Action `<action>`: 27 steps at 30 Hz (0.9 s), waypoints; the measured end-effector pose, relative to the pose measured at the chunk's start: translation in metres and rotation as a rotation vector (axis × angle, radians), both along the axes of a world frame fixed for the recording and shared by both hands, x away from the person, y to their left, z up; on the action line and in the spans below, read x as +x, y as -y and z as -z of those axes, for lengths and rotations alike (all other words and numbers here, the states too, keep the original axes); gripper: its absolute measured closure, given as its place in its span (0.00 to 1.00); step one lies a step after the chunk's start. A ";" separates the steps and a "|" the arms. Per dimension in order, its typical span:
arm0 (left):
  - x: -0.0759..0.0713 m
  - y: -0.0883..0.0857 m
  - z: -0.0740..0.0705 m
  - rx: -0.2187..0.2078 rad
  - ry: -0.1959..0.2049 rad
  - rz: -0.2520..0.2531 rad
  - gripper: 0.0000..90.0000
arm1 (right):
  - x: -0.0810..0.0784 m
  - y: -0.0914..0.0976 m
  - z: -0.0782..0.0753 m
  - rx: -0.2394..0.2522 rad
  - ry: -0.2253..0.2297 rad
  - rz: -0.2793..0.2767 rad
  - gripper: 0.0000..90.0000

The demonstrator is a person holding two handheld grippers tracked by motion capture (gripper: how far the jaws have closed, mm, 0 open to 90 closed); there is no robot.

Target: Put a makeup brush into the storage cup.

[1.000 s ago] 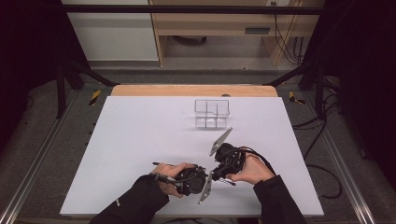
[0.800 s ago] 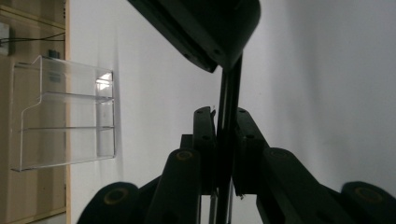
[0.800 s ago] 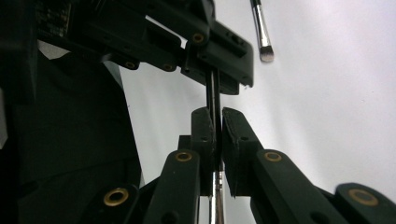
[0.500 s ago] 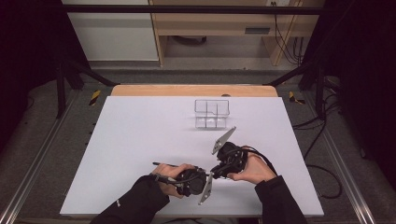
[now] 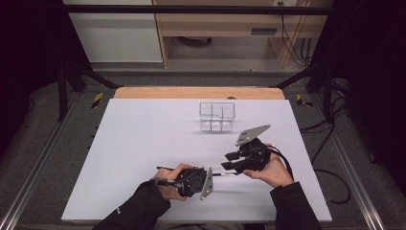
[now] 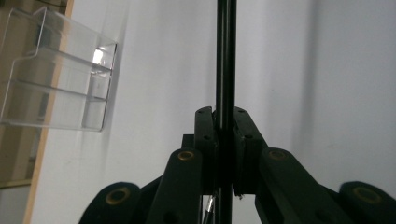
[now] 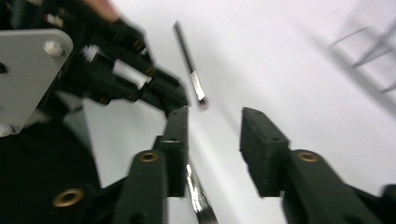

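The left gripper [image 5: 207,181] clamps a thin black pen [image 6: 226,70] level above the table [image 5: 143,143], well short of the clear compartment organizer [image 5: 218,116]. The right gripper [image 5: 229,162], its jaws just opening, stands released beside the pen's far end, probably after uncapping or handing it over.

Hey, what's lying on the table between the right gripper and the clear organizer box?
Nothing: in the high view the white table is bare between the right gripper and the clear organizer box.
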State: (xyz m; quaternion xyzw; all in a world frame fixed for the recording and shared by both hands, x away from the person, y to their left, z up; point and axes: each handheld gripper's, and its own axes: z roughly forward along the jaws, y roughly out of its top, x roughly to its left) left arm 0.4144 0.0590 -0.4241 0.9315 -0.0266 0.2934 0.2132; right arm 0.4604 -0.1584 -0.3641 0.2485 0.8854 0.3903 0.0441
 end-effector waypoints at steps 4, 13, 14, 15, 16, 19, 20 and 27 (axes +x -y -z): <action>0.001 -0.005 0.000 -0.026 -0.031 -0.045 0.92 | -0.002 0.013 -0.004 0.066 0.084 0.084 0.53; 0.004 -0.020 0.000 -0.140 -0.087 -0.142 0.92 | -0.010 0.037 -0.003 0.179 0.211 0.209 0.33; 0.004 -0.022 0.000 -0.150 -0.096 -0.154 0.92 | -0.011 0.039 -0.003 0.194 0.216 0.221 0.33; 0.005 -0.023 0.000 -0.169 -0.103 -0.166 0.92 | -0.012 0.041 -0.003 0.207 0.221 0.234 0.31; 0.005 -0.024 0.000 -0.178 -0.107 -0.176 0.92 | -0.012 0.043 -0.003 0.219 0.226 0.247 0.28; 0.006 -0.029 -0.001 -0.216 -0.131 -0.211 0.92 | -0.014 0.047 -0.002 0.240 0.244 0.270 0.26; 0.007 -0.030 -0.001 -0.228 -0.139 -0.221 0.92 | -0.015 0.048 -0.001 0.251 0.248 0.276 0.25; 0.010 -0.037 -0.002 -0.297 -0.169 -0.299 0.92 | -0.019 0.051 0.007 0.324 0.221 0.293 0.22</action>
